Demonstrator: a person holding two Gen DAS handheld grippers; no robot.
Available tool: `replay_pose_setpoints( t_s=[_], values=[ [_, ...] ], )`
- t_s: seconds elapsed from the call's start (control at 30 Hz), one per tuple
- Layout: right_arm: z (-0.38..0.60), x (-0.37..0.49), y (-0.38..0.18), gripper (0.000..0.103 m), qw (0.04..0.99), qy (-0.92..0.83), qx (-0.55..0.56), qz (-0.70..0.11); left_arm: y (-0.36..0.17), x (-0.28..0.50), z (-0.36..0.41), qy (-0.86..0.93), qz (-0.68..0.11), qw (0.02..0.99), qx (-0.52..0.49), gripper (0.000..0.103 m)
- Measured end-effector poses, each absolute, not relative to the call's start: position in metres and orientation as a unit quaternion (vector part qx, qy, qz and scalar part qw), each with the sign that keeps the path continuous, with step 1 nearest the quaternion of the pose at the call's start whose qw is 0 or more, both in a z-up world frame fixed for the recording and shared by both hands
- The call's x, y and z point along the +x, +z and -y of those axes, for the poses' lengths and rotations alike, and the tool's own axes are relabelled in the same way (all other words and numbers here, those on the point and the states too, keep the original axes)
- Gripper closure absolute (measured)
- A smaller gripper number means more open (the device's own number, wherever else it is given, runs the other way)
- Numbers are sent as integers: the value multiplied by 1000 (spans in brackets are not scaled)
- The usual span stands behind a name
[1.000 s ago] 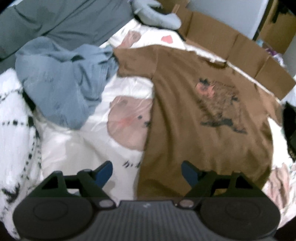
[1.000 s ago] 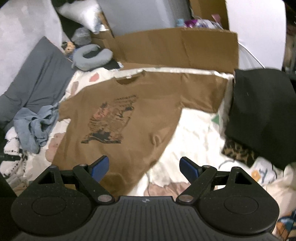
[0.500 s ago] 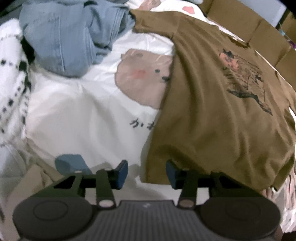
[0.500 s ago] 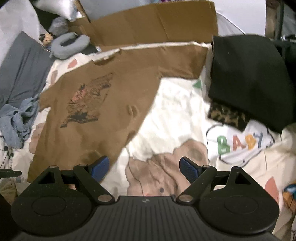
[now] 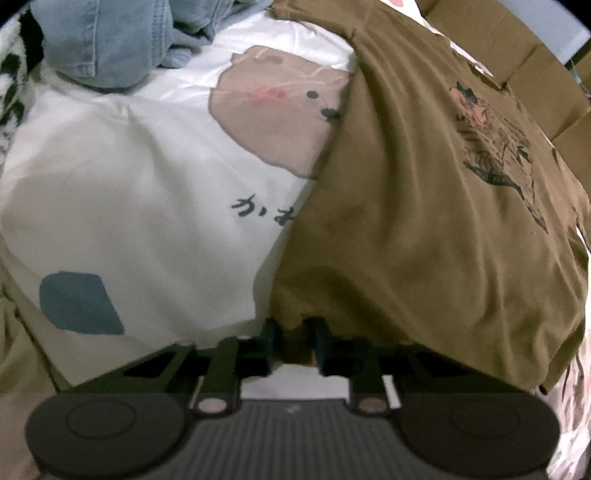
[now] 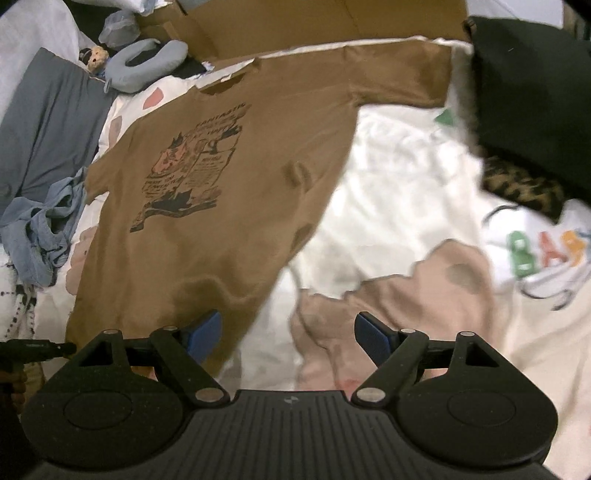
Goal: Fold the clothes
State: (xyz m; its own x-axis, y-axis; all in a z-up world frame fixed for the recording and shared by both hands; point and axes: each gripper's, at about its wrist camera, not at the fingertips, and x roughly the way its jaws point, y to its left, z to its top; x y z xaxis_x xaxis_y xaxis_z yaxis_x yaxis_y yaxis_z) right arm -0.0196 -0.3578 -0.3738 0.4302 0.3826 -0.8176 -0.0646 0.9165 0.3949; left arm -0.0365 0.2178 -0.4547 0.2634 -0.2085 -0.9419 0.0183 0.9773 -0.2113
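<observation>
A brown T-shirt [image 5: 424, 221] with a dark printed picture lies spread flat, front up, on a white cartoon-print bed sheet [image 5: 129, 184]. My left gripper [image 5: 295, 343] is at the shirt's bottom-left hem corner, its fingers drawn close with brown cloth pinched between them. In the right wrist view the whole T-shirt [image 6: 229, 229] shows, collar at the far end. My right gripper [image 6: 288, 332] is open near the bottom-right hem corner. Its left fingertip [image 6: 205, 328] is over the hem and its right one is over the sheet [image 6: 388, 206].
A crumpled blue denim garment [image 5: 110, 40] lies left of the shirt. A black garment [image 6: 535, 103] over leopard-print cloth [image 6: 524, 188] sits to the right. Cardboard sheets [image 6: 314, 26] line the far edge. A grey pillow [image 6: 48, 129] and a neck pillow [image 6: 147, 62] lie far left.
My left gripper dropped to the shirt's bottom-left hem corner and its fingers drew together on the cloth. The right gripper moved lower and closer to the bottom-right corner, staying open.
</observation>
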Motion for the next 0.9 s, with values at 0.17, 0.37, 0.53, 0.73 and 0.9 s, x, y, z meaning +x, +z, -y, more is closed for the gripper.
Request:
replay_pose_setpoints(
  t_s=[0.17,0.37,0.53,0.73,0.9],
  values=[
    [336,-3,-395,20,817,154,180,-526,-447,-35,-221,-80,-598,793,-83,98],
    [318,7,-422,32,793,167,201,-550,-426,-35,-220,-94,-579,805,-89,98],
    [310,12,-435,97,778,175,215,-563,-407,-32,-219,-102,-563,815,-89,99],
    [325,4,-404,103,790,184,225,-539,-384,-31,-217,-119,-543,826,-94,99],
    [340,-3,-369,103,803,198,222,-517,-369,-33,-214,-138,-526,833,-99,99]
  ],
)
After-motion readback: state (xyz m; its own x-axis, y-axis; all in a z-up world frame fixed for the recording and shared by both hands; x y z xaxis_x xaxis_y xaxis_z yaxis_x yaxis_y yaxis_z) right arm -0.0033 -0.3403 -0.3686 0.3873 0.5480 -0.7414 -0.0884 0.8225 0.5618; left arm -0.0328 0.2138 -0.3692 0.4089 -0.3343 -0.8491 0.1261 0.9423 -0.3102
